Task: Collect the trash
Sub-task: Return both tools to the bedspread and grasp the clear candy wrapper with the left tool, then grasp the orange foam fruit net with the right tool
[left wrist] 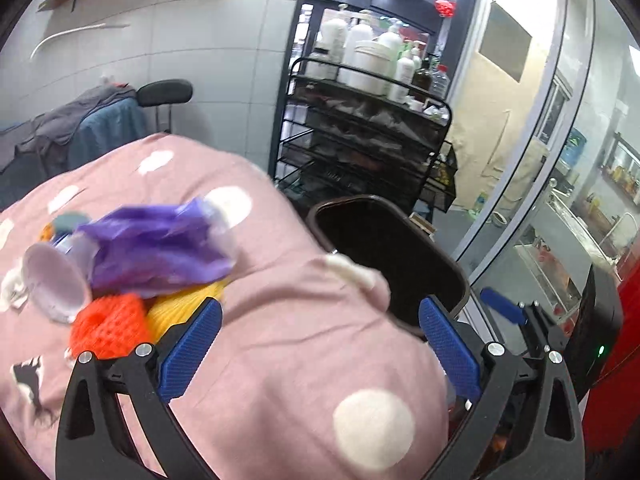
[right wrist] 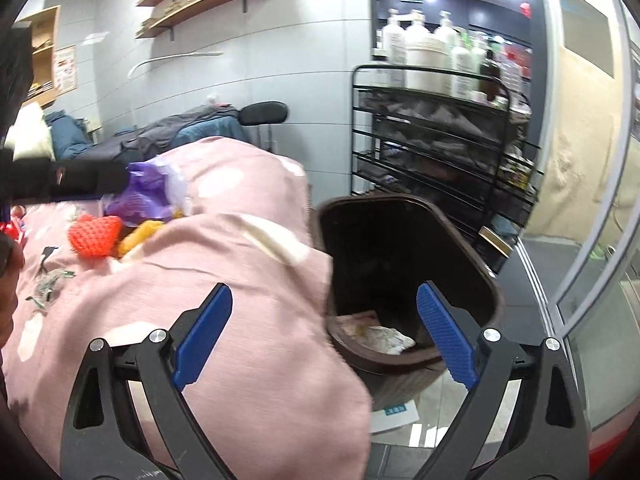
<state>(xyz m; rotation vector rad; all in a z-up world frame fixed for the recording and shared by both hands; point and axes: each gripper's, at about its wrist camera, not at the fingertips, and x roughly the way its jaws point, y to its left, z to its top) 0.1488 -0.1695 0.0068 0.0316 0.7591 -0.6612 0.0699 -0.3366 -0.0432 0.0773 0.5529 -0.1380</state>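
A: Left gripper [left wrist: 320, 344] spread wide, nothing between its pads, over the pink quilt [left wrist: 280, 360]. Trash pile sits ahead and to its left: purple bag [left wrist: 160, 248], white cup [left wrist: 52, 284], orange foam net [left wrist: 108, 330] just beside the left pad.

B: Right gripper [right wrist: 324, 338] likewise agape and empty. Brown bin [right wrist: 400, 248] ahead-right of it, crumpled paper [right wrist: 380, 336] inside.

A: Bin stands against the bed edge, probably so drops stay short.
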